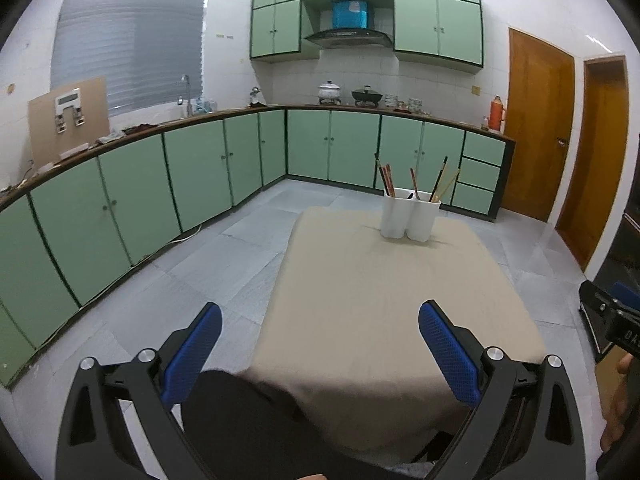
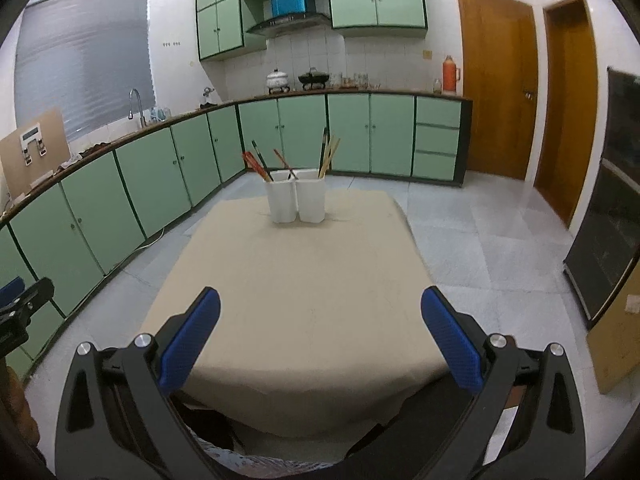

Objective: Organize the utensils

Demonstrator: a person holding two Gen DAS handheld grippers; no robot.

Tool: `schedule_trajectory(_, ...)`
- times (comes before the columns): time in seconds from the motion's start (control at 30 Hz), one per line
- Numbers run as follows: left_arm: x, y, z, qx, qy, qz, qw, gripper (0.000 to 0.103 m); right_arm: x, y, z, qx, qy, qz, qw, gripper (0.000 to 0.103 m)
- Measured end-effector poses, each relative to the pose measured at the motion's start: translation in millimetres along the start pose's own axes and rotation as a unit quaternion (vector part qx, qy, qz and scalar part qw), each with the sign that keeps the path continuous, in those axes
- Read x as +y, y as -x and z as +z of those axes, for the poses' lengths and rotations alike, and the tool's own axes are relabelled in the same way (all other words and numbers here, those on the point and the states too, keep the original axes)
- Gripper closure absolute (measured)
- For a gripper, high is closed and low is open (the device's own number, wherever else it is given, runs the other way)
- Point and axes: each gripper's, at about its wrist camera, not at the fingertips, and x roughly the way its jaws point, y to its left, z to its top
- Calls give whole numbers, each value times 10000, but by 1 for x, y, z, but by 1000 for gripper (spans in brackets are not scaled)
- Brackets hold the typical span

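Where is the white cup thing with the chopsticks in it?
The white holder stands upright near the far edge of the beige tablecloth, centred in the right wrist view and right of centre in the left wrist view, with green cabinets behind it.

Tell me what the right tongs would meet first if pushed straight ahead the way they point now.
Probably the white utensil holder standing on the tablecloth. The right tongs are open and empty, aimed over bare cloth toward it. Nothing else shows in that line, though depth is hard to judge through the fisheye.
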Motion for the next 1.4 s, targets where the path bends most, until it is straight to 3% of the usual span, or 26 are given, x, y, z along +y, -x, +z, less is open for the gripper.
schedule_trajectory(0.5, 17, 65, -13, -472, 214, -31, 9986, 6, 5, 59, -12, -452, 102, -88, 9989, 6)
schedule_trajectory(1.4, 14, 75, -16, -628, 149, -17, 9979, 6, 0, 75, -8, -826, 43, -447, 9956, 6)
